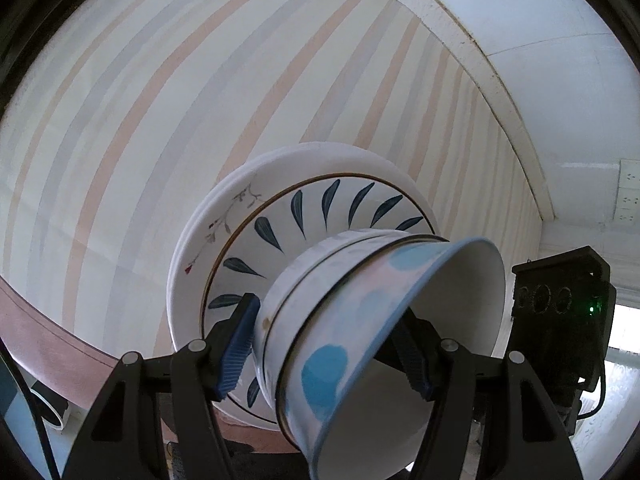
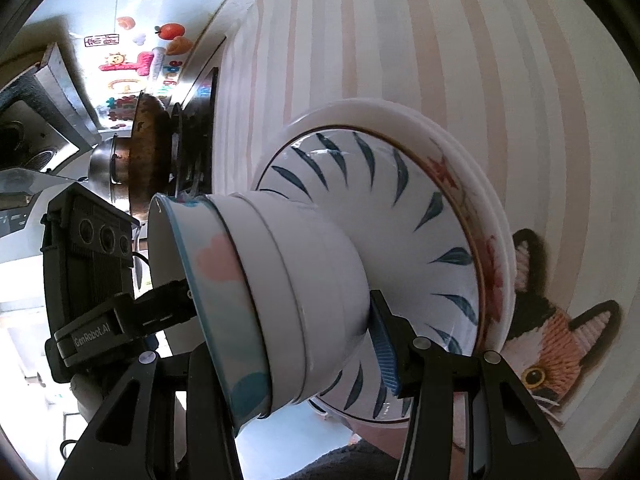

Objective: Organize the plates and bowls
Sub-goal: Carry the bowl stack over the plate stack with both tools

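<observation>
A nested stack of bowls [image 1: 320, 312] sits on a leaf-pattern plate [image 1: 304, 216], itself on a white floral plate [image 1: 200, 240]. The top bowl [image 1: 348, 344] is white with blue and pink blotches. My left gripper [image 1: 328, 344] is shut across the bowl stack, blue pads on both sides. In the right wrist view my right gripper [image 2: 288, 344] is likewise shut across the same bowl stack [image 2: 304, 280], with the leaf plate [image 2: 420, 208] and floral plate [image 2: 496, 240] behind. The left gripper's body [image 2: 92, 280] shows opposite.
Everything rests on a pastel striped cloth [image 1: 160, 120] with a cat picture [image 2: 552, 340]. A stove with a wok [image 2: 148, 152] and a steel pot [image 2: 104, 168] lies beyond the cloth's edge. The right gripper's body [image 1: 560, 320] shows at right.
</observation>
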`<state>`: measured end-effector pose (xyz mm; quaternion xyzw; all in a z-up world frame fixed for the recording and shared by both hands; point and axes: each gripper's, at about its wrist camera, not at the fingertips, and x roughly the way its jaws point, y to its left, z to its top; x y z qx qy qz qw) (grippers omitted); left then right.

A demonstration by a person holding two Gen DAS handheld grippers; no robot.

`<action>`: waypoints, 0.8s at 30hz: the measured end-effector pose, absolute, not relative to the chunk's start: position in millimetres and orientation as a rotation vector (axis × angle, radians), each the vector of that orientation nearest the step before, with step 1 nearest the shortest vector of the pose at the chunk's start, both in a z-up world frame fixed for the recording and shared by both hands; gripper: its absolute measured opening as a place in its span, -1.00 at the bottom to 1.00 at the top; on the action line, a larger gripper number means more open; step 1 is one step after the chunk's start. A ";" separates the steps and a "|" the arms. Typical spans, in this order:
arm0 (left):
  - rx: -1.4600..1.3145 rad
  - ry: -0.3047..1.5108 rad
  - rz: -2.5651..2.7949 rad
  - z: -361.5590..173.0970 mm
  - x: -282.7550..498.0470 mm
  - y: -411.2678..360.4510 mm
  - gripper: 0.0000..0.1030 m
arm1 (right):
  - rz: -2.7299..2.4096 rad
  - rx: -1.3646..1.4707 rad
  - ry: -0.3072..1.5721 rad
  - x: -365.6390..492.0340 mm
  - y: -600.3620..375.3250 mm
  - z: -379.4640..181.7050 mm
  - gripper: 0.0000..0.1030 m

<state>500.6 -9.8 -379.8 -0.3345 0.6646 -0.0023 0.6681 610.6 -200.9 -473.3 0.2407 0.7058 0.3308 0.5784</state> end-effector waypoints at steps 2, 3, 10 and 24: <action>-0.747 1.497 -0.008 -380.3 500.3 -10.2 0.21 | 0.772 0.558 1.651 610.2 -201.0 -473.1 -0.03; -0.744 1.496 -0.009 -381.0 501.0 -11.1 0.21 | 0.769 0.560 1.651 610.2 -200.9 -473.0 -0.03; -0.724 1.499 -0.013 -382.4 504.4 -15.6 0.21 | 0.755 0.567 1.649 609.1 -204.4 -473.3 -0.03; -0.647 1.487 0.015 -373.8 501.1 -17.6 0.21 | 0.730 0.520 1.657 601.1 -203.4 -470.2 -0.03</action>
